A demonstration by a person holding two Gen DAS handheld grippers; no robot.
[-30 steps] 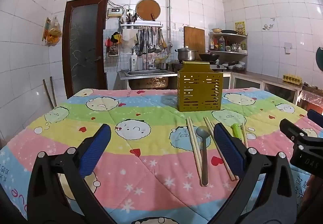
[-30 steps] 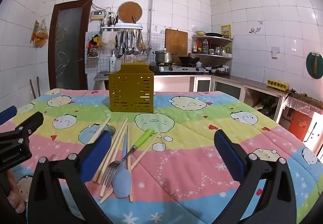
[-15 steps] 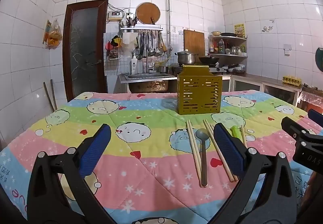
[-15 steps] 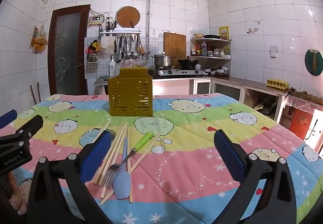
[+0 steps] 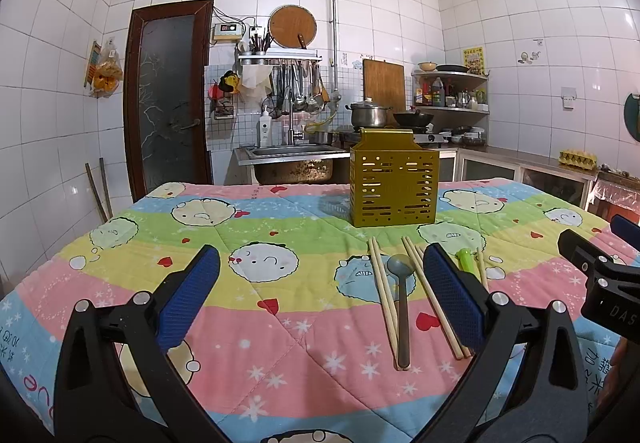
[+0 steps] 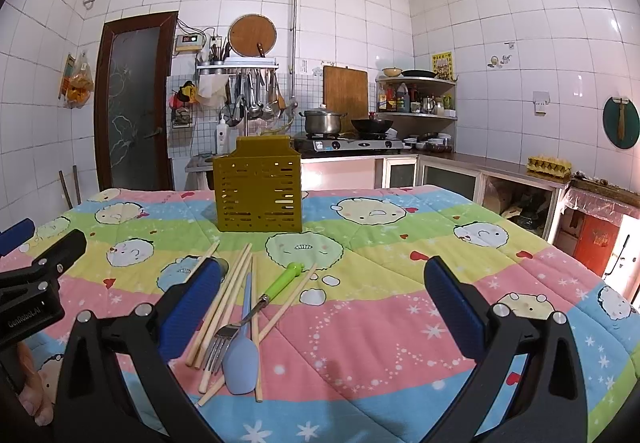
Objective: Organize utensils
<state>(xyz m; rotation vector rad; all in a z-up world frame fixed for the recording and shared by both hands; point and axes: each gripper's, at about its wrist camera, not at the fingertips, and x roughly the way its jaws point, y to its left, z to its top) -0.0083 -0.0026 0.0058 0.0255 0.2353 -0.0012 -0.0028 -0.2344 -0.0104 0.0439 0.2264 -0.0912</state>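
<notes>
A mustard-yellow slotted utensil holder (image 5: 394,183) (image 6: 258,187) stands upright on the quilted table. In front of it lie several wooden chopsticks (image 5: 382,291) (image 6: 224,303), a grey spoon (image 5: 401,299), a fork with a green handle (image 6: 256,309) and a pale blue spatula (image 6: 242,347). My left gripper (image 5: 320,299) is open above the near table edge, left of the utensils, holding nothing. My right gripper (image 6: 320,303) is open too, with the utensils under its left finger (image 6: 188,307). Each gripper's side shows in the other's view.
The table carries a striped cartoon quilt (image 5: 260,263). Behind it are a sink (image 5: 292,159), a stove with a pot (image 6: 324,121) and wok, hanging ladles, a corner shelf and a dark door (image 5: 168,95). A counter (image 6: 500,171) runs along the right wall.
Both views have tilted slightly upward, so the table and holder sit lower in frame. The utensils have not moved and both grippers stay open.
</notes>
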